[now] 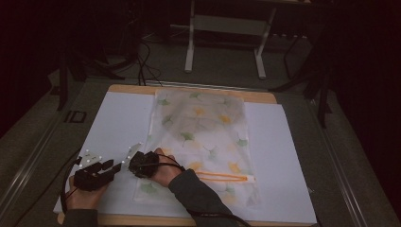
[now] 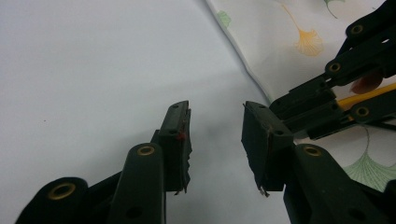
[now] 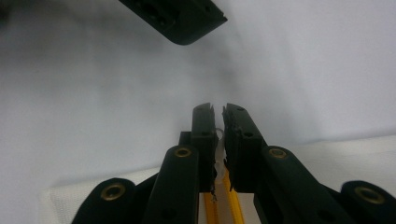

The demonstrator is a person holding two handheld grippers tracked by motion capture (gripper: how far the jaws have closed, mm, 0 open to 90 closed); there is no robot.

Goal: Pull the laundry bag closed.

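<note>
A clear plastic bag (image 1: 203,137) printed with green and yellow leaves lies lengthwise on the white sheet (image 1: 118,118). An orange zip strip (image 1: 222,177) runs across its near end. My right gripper (image 1: 134,158) reaches across to the bag's near left edge. In the right gripper view its jaws (image 3: 218,112) are shut on a thin clear bit of the bag's edge, with the orange strip (image 3: 233,200) just below them. My left gripper (image 1: 116,165) sits beside it, open over bare white sheet (image 2: 215,126), with nothing between its jaws. The bag (image 2: 280,37) lies to its right.
The white sheet covers a wooden board (image 1: 132,89) whose edge shows at the far side. Beyond it on the floor stand a white frame (image 1: 227,28) and some cables (image 1: 142,61). Black cables trail from both grippers off the table's near edge.
</note>
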